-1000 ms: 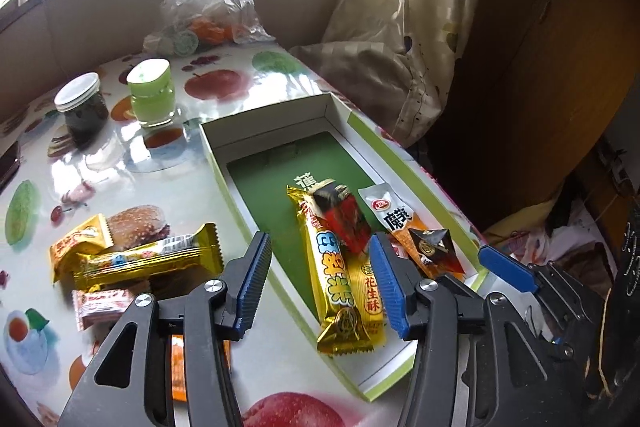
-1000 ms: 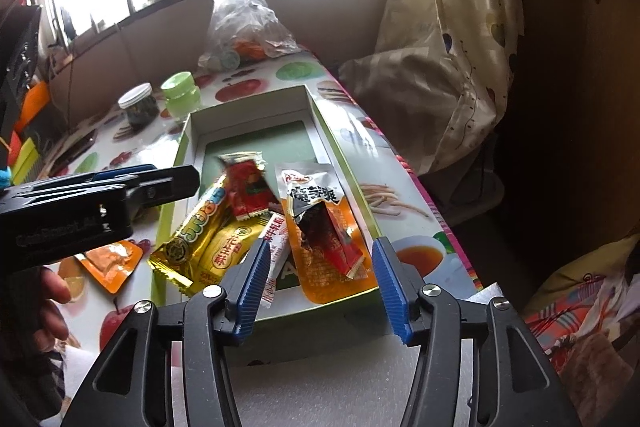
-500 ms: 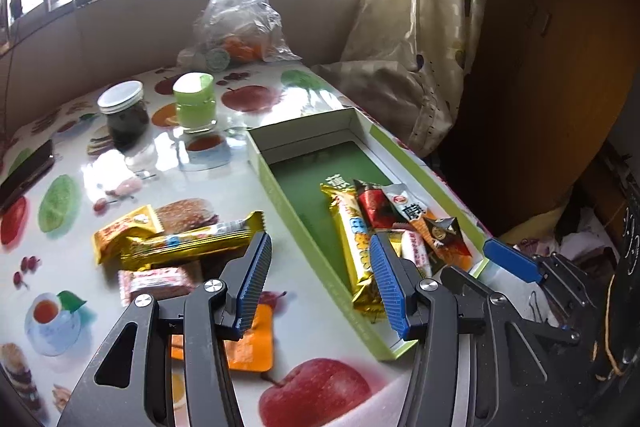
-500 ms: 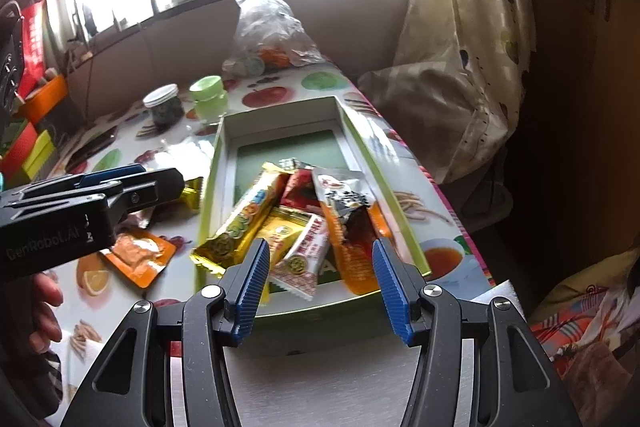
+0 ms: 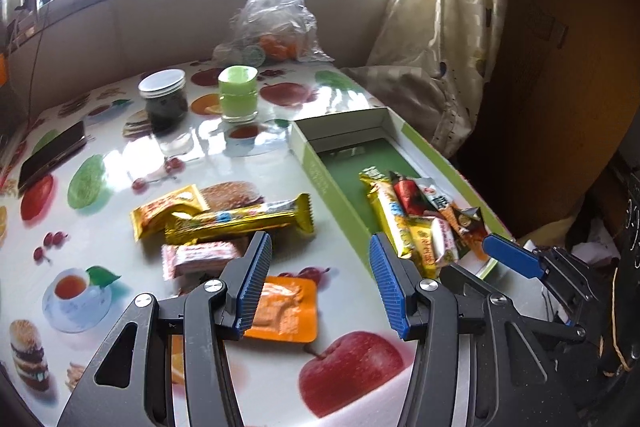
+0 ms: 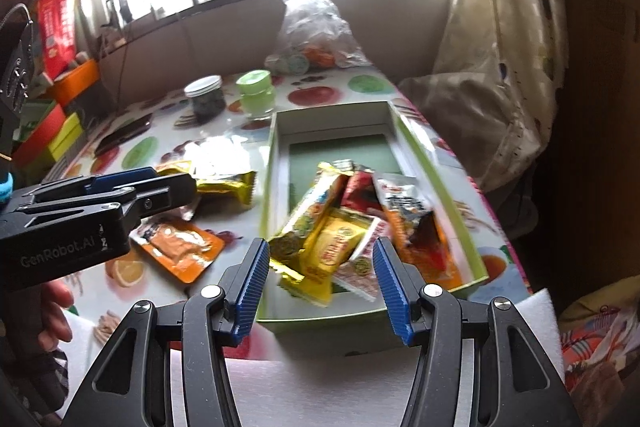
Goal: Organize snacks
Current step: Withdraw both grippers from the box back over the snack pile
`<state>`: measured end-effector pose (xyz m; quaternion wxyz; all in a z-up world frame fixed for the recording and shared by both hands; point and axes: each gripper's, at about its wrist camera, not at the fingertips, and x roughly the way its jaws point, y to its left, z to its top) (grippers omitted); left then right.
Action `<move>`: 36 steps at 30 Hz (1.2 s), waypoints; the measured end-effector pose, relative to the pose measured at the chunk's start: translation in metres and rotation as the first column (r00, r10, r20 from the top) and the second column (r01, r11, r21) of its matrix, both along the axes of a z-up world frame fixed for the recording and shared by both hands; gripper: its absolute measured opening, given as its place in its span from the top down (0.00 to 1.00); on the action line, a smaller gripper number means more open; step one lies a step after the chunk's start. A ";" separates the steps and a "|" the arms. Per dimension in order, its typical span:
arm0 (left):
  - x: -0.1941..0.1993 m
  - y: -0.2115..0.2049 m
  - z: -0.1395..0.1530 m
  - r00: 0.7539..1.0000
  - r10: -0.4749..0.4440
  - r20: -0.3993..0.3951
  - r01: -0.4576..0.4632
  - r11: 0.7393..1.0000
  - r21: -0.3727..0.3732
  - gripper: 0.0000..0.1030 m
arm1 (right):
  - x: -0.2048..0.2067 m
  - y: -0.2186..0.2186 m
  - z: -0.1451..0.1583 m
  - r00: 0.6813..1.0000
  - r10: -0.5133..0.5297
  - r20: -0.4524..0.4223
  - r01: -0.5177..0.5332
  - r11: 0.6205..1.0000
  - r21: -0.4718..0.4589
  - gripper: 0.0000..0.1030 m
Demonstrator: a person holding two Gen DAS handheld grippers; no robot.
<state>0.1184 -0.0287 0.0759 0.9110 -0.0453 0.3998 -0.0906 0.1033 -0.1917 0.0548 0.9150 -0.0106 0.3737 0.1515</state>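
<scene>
Both your tongs hang apart, gripping nothing.
Left tongs (image 5: 316,283) hover over the orange packet (image 5: 286,309); right tongs (image 6: 318,285) face the green box (image 6: 436,183).

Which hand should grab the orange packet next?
Probably left. The left gripper hangs open right above the orange packet, while the right gripper, also open and empty, faces the green box.

Orange pouch (image 5: 286,309) – left part hidden behind the left tool's finger (image 5: 254,285). Pink wrapper (image 5: 196,259) blurred, print unreadable. Snack pile (image 6: 352,227) in the green box (image 6: 276,163) smeared by motion, labels illegible. Plastic bag (image 5: 272,23) contents unclear – orange and round things. Person's hand (image 6: 56,311) cut off at left edge.
</scene>
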 end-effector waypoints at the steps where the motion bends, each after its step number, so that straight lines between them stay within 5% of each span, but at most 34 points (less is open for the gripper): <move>1: -0.001 0.003 -0.002 1.000 0.007 -0.004 -0.007 1.000 0.002 0.49 | 0.000 0.004 0.000 1.000 0.012 0.000 -0.012 1.000 -0.003 0.48; 15: -0.026 0.080 -0.013 0.981 0.190 -0.035 -0.192 0.980 -0.056 0.49 | 0.007 0.069 -0.008 0.976 0.217 -0.034 -0.219 0.974 -0.060 0.48; 22: -0.033 0.117 -0.025 0.960 0.273 -0.064 -0.277 0.959 -0.059 0.49 | 0.014 0.108 -0.024 0.928 0.356 -0.107 -0.365 0.928 -0.079 0.47; 36: -0.035 0.132 -0.040 0.952 0.287 -0.106 -0.296 0.951 -0.086 0.49 | 0.029 0.153 -0.047 0.847 0.493 -0.197 -0.529 0.815 -0.236 0.43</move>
